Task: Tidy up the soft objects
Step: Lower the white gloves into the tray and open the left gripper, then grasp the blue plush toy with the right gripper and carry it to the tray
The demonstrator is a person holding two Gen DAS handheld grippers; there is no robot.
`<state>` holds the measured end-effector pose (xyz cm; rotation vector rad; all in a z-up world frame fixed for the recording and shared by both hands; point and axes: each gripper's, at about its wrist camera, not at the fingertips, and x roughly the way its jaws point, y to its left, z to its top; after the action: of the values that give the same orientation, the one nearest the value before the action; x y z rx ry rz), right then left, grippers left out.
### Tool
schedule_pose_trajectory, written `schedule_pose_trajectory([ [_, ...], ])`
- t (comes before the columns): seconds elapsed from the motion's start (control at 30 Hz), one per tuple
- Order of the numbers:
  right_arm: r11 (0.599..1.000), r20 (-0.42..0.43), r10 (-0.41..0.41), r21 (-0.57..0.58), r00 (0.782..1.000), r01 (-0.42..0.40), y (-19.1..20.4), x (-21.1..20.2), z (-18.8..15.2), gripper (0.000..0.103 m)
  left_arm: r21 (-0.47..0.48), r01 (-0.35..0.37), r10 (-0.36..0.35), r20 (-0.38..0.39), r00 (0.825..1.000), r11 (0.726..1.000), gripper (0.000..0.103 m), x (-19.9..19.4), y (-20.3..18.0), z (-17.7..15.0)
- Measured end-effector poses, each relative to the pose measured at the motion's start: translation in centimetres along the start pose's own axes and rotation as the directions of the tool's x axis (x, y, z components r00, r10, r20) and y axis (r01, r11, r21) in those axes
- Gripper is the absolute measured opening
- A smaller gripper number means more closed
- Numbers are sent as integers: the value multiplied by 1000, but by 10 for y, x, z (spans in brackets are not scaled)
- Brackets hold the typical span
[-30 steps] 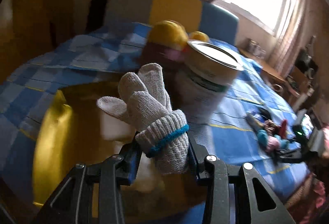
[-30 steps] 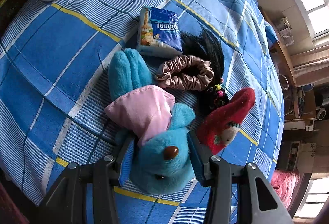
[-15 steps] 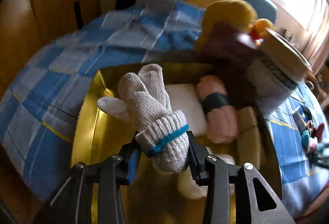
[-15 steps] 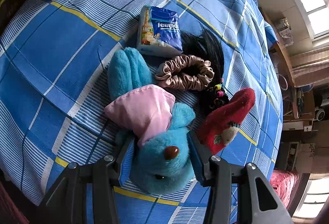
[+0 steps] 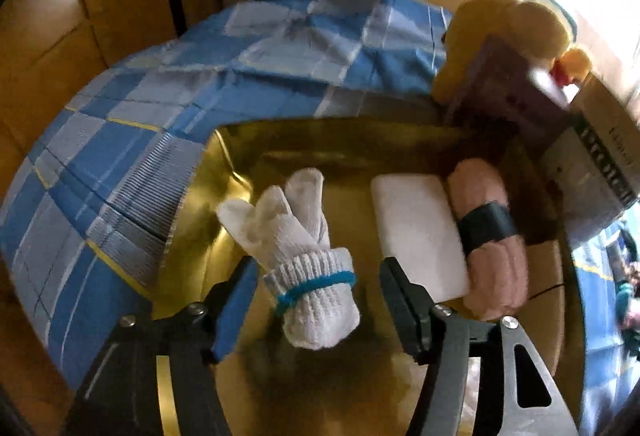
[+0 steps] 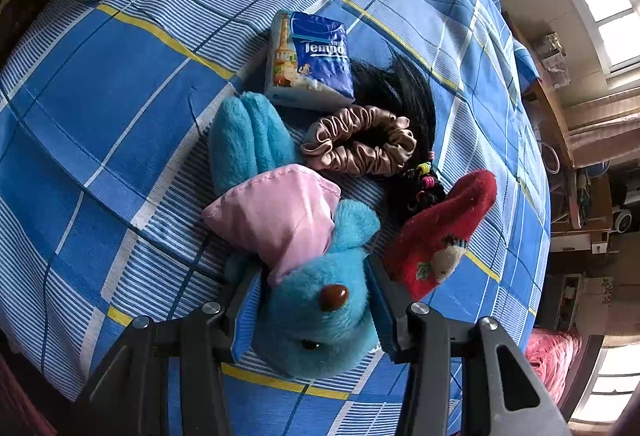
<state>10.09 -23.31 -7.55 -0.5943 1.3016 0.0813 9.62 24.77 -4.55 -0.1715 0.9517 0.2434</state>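
Observation:
A white knitted glove (image 5: 308,268) with a blue cuff band lies in the golden tray (image 5: 224,152). My left gripper (image 5: 318,296) straddles its cuff. Its jaws are opening, with gaps showing between the pads and the glove. In the right wrist view a blue plush toy (image 6: 320,316) in a pink garment lies on the blue checked bedspread (image 6: 100,84). My right gripper (image 6: 312,312) is shut on the toy's head.
The tray also holds a white pad (image 5: 416,232) and a pink roll (image 5: 488,236) with a dark band. A yellow plush (image 5: 508,48) and a can (image 5: 592,164) stand behind it. Near the blue toy lie a tissue pack (image 6: 312,56), scrunchie (image 6: 360,140), black hairpiece (image 6: 396,88) and red sock (image 6: 440,232).
My left gripper swung over the golden tray and dropped lower. Its jaws have spread off the glove, which has sunk toward the tray floor. The right gripper and blue toy have not moved.

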Motion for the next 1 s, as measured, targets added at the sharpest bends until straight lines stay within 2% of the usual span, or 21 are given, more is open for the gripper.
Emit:
schedule_pose_trajectory([
  [0.27, 1000, 0, -7, -4, 1000, 7, 1, 0, 0, 49, -16, 20, -17, 160, 987, 1000, 76, -60, -6, -19],
  [0.37, 1000, 1, -13, -4, 1000, 13, 2, -1, 0, 49, -18, 32, -28, 190, 981, 999, 78, -75, -6, -28],
  [0.6, 999, 25, -31, 19, 999, 30, 6, -8, 4, 44, 1, 59, -58, 204, 977, 998, 78, -94, -6, -47],
  [0.7, 998, 74, 22, 62, 997, -26, 8, -20, 6, 43, 9, 65, -66, 203, 977, 998, 79, -97, -6, -54],
  [0.87, 994, 115, 68, 74, 991, -76, 17, -31, 17, 42, 6, 86, -86, 181, 980, 996, 79, -95, -7, -63],
  [1.0, 983, 167, 119, 122, 979, -140, 13, -45, 26, 42, 24, 94, -97, 178, 979, 995, 79, -94, -12, -67],
])
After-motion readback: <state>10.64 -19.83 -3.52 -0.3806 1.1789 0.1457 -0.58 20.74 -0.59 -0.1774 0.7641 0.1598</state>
